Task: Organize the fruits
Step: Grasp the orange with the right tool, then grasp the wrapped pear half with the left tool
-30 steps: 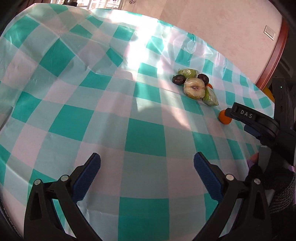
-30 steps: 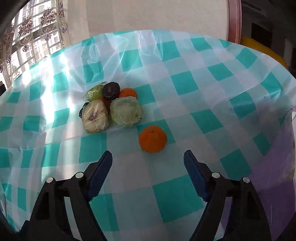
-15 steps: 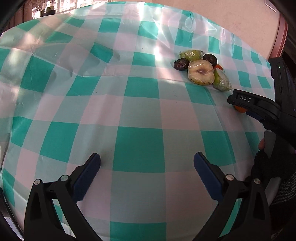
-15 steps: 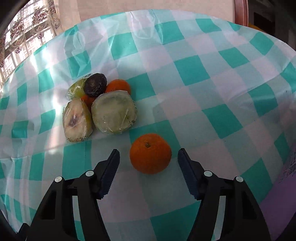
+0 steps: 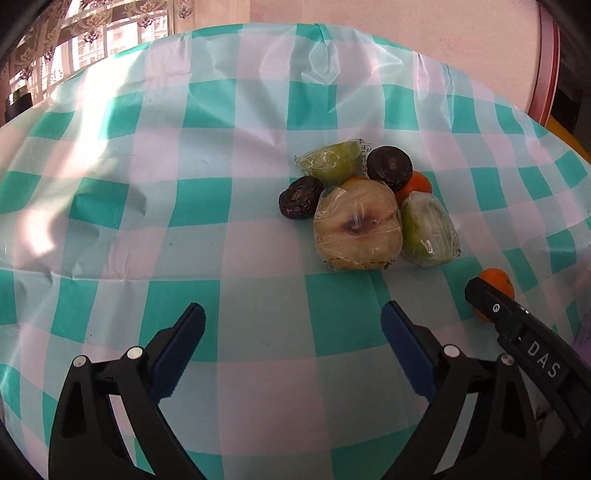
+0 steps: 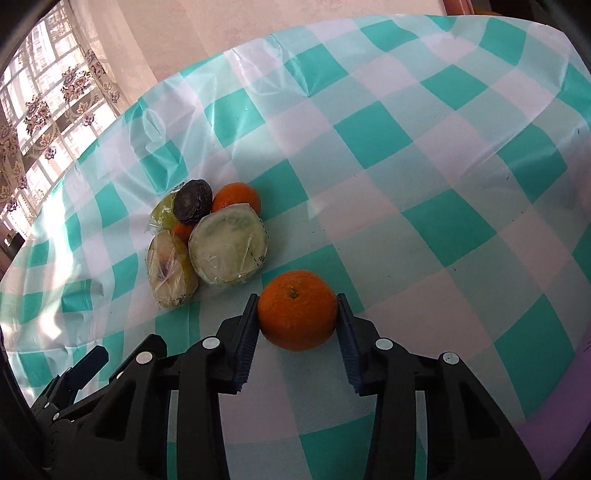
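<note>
A pile of fruit lies on the teal-and-white checked tablecloth [image 5: 258, 306]: a wrapped pale halved fruit [image 5: 356, 227], a wrapped green fruit [image 5: 428, 230], another wrapped green fruit [image 5: 332, 162], two dark wrinkled fruits [image 5: 299, 197] [image 5: 389, 164] and an orange [image 6: 236, 197]. My right gripper [image 6: 297, 314] is shut on a lone orange [image 6: 297, 310] on the cloth, just right of the pile; that orange also shows in the left wrist view [image 5: 496, 282]. My left gripper [image 5: 291, 332] is open and empty, short of the pile.
The table's far edge meets a pale wall [image 5: 369, 22]. A curtained window [image 6: 40, 110] is at the left. A reddish frame [image 5: 546, 62] stands at the right. A purple sheet [image 6: 546, 435] covers the near right corner.
My right gripper advanced and its jaws closed on the lone orange. My left gripper swung toward the fruit pile, which now sits closer ahead.
</note>
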### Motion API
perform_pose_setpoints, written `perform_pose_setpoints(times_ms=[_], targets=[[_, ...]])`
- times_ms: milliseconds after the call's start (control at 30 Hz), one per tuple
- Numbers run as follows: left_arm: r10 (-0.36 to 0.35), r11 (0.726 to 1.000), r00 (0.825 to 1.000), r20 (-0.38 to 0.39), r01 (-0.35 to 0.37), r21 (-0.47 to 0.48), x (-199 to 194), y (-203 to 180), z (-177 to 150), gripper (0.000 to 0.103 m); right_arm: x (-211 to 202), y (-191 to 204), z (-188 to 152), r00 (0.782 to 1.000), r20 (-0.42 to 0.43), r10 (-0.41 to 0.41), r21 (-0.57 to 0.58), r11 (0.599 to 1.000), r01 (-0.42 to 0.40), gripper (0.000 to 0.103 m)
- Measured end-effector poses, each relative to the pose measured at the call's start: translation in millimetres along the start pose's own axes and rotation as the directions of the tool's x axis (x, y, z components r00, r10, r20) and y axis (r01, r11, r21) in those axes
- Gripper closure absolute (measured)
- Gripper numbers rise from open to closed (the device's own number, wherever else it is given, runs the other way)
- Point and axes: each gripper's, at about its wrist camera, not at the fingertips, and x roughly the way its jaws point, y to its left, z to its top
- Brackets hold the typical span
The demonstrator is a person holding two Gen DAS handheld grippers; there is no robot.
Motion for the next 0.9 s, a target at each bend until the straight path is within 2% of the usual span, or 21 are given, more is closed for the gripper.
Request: perform_pose_setpoints(times_ms=[33,200,267,367,433,567,633,733,800,900], targets=[[0.000,1.000,1.000,-0.005,0.000,0.014,5.6,-3.1,5.0,0.014,-0.3,-0.8,-0.1,1.000,0.001,0.005,0.005,1.000,-0.005,0.063],[-0.081,0.994,0.994,-0.079,0.086,0.065,36.1,-17.0,27.0,0.017,-0.5,-2.4,-1.0,1.000,0.004,0.026,0.015,1.000,-0.026,0.063],[-0.091,0.989,0.993,-0.082,0.099,0.108,41.8,-25.1,32.7,0.019,-1.3,-5.0,-1.0,1.000,0.010,0.028,0.031,0.999,-0.028,0.063],[-0.063,0.986,0.995,-0.081,0.074,0.149,50.4,-34.4,40.4,0.019,-3.2,-6.4,-1.2,0.999,0.020,0.037,0.036,0.999,-0.038,0.063],[-0.069,0.988,0.995,-0.077,0.079,0.134,54.7,-33.9,46.1,0.023,-1.9,-5.5,-1.0,0.999,0.013,0.037,0.032,0.999,-0.037,0.063],[-0.068,0.990,0.996,-0.054,0.074,0.120,55.2,-32.4,51.0,0.043,-0.8,-3.2,-1.3,0.999,0.005,0.039,0.020,0.999,-0.039,0.063],[-0.065,0.993,0.997,-0.044,0.069,0.093,52.6,-28.7,50.5,0.045,-1.1,-4.1,-1.2,0.999,0.008,0.040,0.025,0.999,-0.040,0.063],[-0.026,1.000,1.000,0.017,0.026,-0.004,34.0,-10.6,42.2,0.045,-0.7,-4.6,-0.9,0.999,0.008,0.044,0.028,0.999,-0.044,0.063],[0.000,0.998,1.000,0.013,0.001,-0.065,13.5,2.3,25.2,0.046,-1.5,-5.7,-0.9,0.999,0.012,0.047,0.033,0.998,-0.047,0.063],[-0.012,0.984,1.000,0.011,0.014,-0.176,-24.5,21.8,-14.2,0.046,-2.4,-6.3,-1.1,0.999,0.015,0.050,0.033,0.998,-0.050,0.063]])
